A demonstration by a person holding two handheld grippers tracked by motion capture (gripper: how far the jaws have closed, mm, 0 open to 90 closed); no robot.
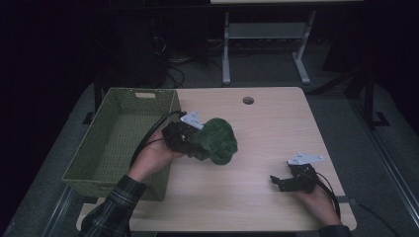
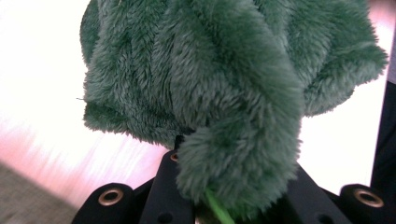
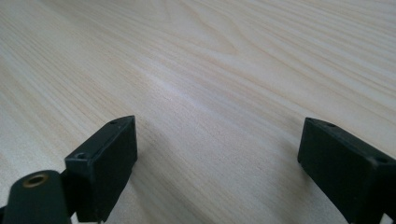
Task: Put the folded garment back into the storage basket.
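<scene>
Right gripper view, and we're low over the table (image 3: pixel 224 65), pale wood with the grain streaking diagonally across the whole picture. The right tool (image 3: pixel 217 149) has its two black jaws standing wide apart, one rising at the lower left, the other at the lower right, and there's bare wood between them, nothing pinched. The left-hand jaw shows a flat inner face and a small screw hole on top, with a brass-ringed hole on the black body just behind it. The right-hand jaw is cut off by the picture's edge. Soft shadow lies on the wood beside each jaw.
</scene>
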